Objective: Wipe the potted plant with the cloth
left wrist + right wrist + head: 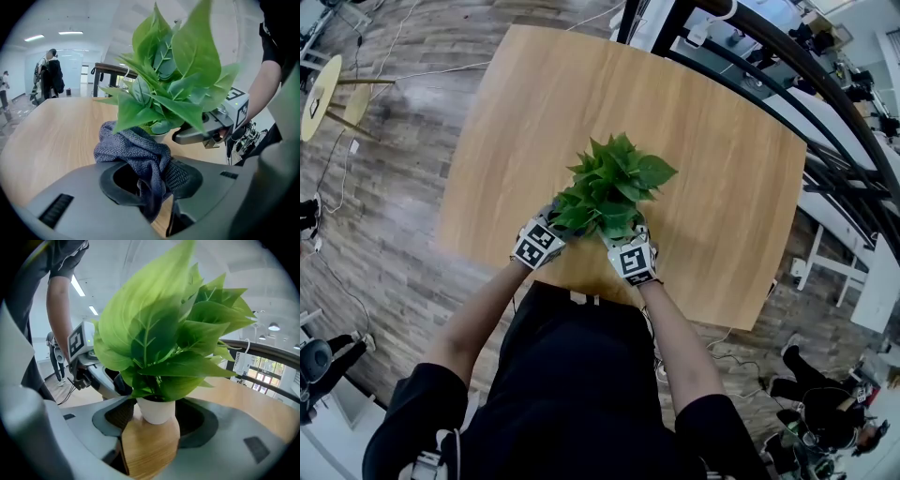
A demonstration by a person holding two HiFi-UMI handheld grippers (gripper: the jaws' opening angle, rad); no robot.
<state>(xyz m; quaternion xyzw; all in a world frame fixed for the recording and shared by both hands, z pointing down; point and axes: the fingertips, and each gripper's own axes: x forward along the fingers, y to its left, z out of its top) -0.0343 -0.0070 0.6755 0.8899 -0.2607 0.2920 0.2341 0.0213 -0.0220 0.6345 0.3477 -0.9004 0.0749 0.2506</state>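
Note:
The potted plant [611, 187], broad green leaves in a small white pot [157, 409], stands near the front edge of the wooden table [712, 169]. My right gripper [154, 417] has its jaws closed against both sides of the pot, just above the tabletop. My left gripper [152, 176] is shut on a bunched grey cloth [133, 147], which presses up against the lower leaves [173, 89] on the plant's left side. In the head view both grippers, left [551, 230] and right [630, 240], flank the plant, and the leaves hide their tips.
A black railing [787, 66] runs past the table's far right corner. White desks [872, 281] stand to the right, and a round stool [323, 89] is at the far left. A person [49, 70] stands far behind in the left gripper view.

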